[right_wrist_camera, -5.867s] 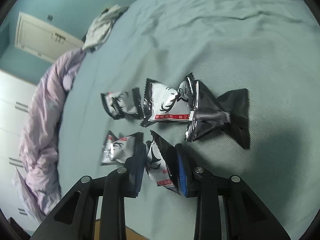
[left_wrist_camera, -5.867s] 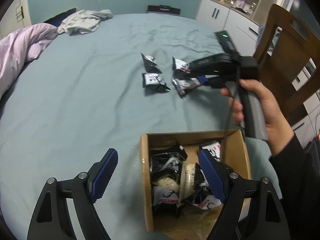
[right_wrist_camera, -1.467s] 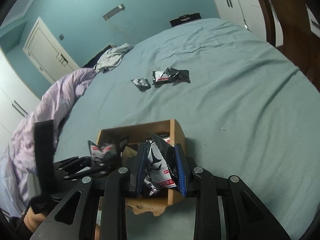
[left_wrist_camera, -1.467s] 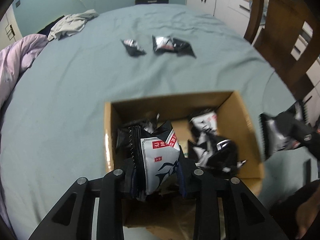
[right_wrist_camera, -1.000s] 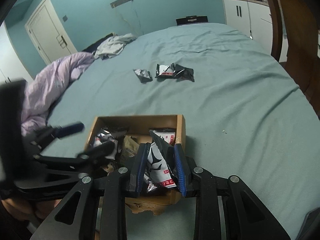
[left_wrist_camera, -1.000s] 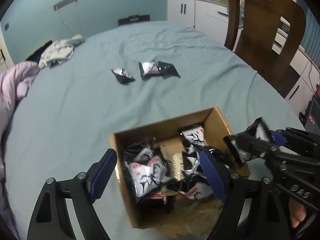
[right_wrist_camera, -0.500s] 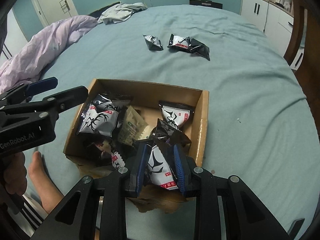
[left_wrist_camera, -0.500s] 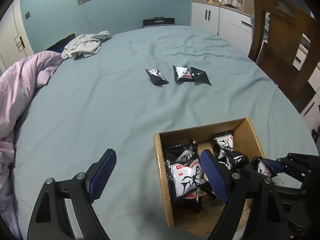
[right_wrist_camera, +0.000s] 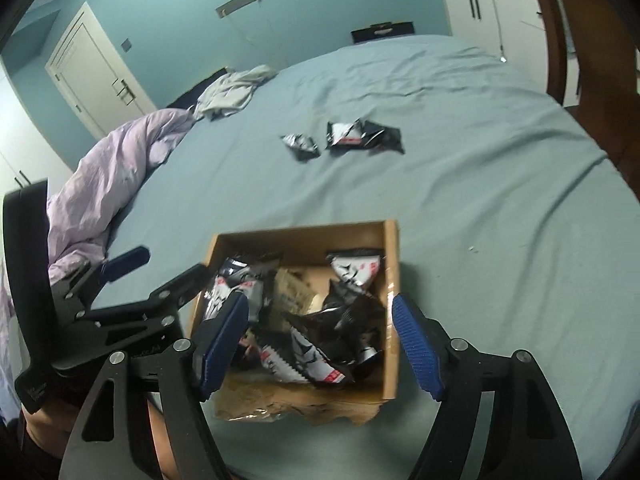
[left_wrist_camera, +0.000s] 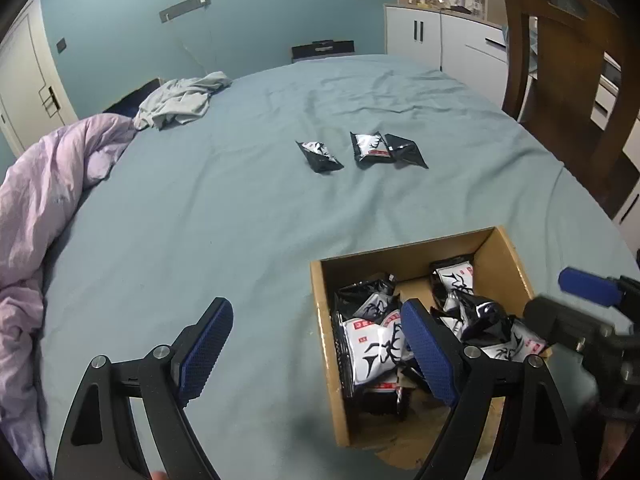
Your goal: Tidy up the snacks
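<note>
- Cardboard box (right_wrist_camera: 390,280) sits on the teal bedsheet (right_wrist_camera: 480,200) at the near edge, open top up, long axis roughly left-right in the right wrist view; near flap torn and lying flat.
- Box holds a loose pile of black-and-white snack packets (right_wrist_camera: 312,356), lying at mixed angles (no common direction).
- Three more packets out on the sheet, well apart from the box: a single packet (left_wrist_camera: 319,155) lying diagonally, and a white-faced packet (left_wrist_camera: 370,147) touching a black one (left_wrist_camera: 406,151), that pair end to end, left-right.
- Right gripper (right_wrist_camera: 320,348) over the box, jaws have just been opening, now spread wide; nothing pressed between the pads, and the packets lie loose below.
- Left gripper (left_wrist_camera: 316,354) wide open, empty; its right finger over the box's left part, left finger over bare sheet.
- Lilac duvet (left_wrist_camera: 44,200) bunched at far left.
</note>
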`<state>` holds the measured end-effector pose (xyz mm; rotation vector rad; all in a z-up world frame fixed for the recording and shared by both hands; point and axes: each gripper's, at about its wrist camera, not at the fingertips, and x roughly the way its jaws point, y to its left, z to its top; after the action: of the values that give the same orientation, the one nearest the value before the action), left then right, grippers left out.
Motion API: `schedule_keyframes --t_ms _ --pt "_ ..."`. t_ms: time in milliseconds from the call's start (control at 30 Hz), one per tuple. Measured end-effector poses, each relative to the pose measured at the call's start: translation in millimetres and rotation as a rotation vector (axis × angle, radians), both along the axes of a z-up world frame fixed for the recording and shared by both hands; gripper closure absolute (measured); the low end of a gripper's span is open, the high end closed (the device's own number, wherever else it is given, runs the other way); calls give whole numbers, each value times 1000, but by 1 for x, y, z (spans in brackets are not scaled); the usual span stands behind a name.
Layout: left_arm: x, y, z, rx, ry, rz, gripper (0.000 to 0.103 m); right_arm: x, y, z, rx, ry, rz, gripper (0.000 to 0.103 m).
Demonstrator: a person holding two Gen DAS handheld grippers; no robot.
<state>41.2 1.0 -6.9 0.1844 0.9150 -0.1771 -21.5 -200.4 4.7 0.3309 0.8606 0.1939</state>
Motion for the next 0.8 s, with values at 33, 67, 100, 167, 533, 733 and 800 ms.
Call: schedule_keyframes --t_ms 33,67,100,167,533,733,800 --pt "-1 1 1 -5 1 0 16 -1 -2 2 -24 -2 -18 29" --pt "-2 0 1 -5 -1 -2 16 -4 -2 4 -50 -3 -35 29" --pt "-2 -1 2 -1 -4 -7 16 -4 0 4 -74 0 -49 29" --pt "-4 -4 4 11 -14 -14 16 -1 0 5 -123 16 -66 29" --pt "-6 -29 8 -30 19 -37 16 34 -23 8 -111 -22 -79 29" --pt "-4 -39 9 -12 8 -52 16 76 -46 -8 -84 28 -104 29" --pt "-1 -40 6 -15 22 -57 16 93 -48 -11 -73 44 -100 29"
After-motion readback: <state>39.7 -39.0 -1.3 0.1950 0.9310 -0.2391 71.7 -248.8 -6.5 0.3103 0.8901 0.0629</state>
